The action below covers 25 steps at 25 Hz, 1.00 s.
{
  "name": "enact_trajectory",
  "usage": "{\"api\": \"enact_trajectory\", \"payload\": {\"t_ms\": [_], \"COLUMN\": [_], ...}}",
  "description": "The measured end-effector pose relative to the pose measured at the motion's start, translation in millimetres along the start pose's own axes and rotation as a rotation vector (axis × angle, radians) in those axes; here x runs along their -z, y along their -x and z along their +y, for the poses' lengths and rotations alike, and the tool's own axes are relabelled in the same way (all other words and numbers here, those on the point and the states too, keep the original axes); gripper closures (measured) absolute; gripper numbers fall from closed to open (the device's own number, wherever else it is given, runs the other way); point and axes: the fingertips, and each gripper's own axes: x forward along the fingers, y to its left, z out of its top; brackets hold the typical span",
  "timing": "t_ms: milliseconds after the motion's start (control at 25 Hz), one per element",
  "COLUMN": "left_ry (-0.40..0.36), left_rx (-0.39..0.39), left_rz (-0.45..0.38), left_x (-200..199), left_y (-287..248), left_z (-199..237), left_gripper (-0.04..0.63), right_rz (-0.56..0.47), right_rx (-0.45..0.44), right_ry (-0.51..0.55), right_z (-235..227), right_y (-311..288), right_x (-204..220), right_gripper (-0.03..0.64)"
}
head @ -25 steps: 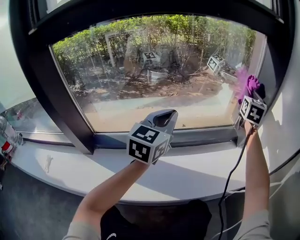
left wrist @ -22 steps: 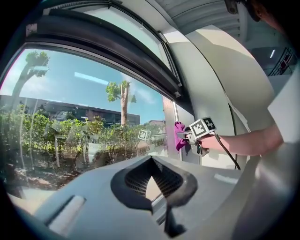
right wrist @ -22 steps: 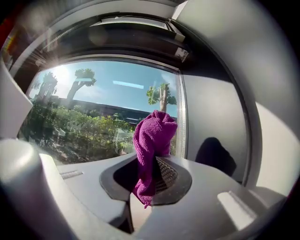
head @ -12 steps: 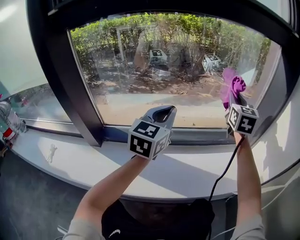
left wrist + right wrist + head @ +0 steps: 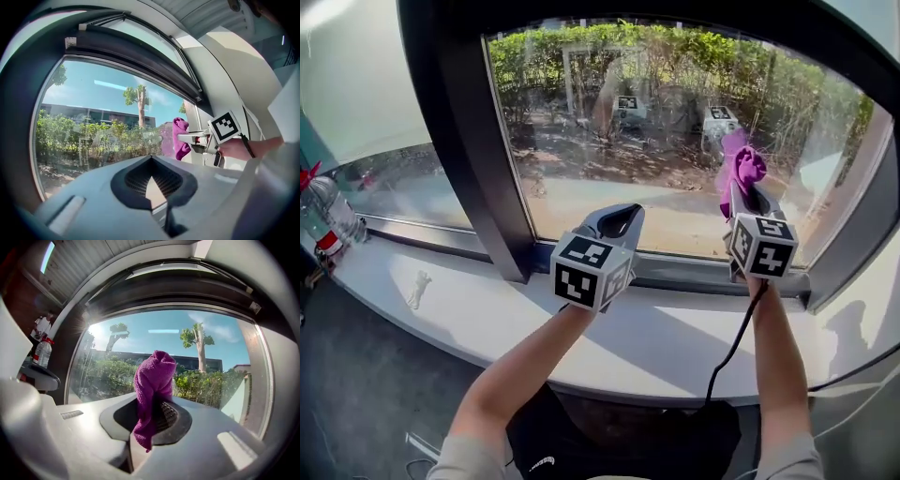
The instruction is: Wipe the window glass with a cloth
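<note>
Right gripper [image 5: 742, 208] shifted left from pane's right edge; clamps one purple cloth [image 5: 743, 170] at window glass [image 5: 609, 141], 2 o'clock; left gripper [image 5: 620, 221] jaws together, empty, centre; two grippers total.

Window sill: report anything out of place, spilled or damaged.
A small white scrap lies loose on the window sill, far to the left; what it is cannot be told. Nothing else stands out: no spill or crack shows, and the purple cloth sits bunched in the jaws of the right gripper.
</note>
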Motion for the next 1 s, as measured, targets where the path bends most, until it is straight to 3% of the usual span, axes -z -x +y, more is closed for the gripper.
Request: {"api": "enact_trajectory", "payload": {"t_ms": [200,1000], "left_ry": [0.01,0.007], "left_rx": [-0.067,-0.266], "left_rz": [0.003,0.035], "left_x": [5,20], "left_y": [26,98], "left_z": [43,125], "left_gripper": [0.595,0.595], "right_rz": [-0.019,-0.059], "right_rx": [-0.098,-0.445], "right_ry": [0.011,-0.053], "right_z": [68,264], "right_y": [-18,-76], "right_x": [-12,-40], "right_gripper": [0.546,0.546]}}
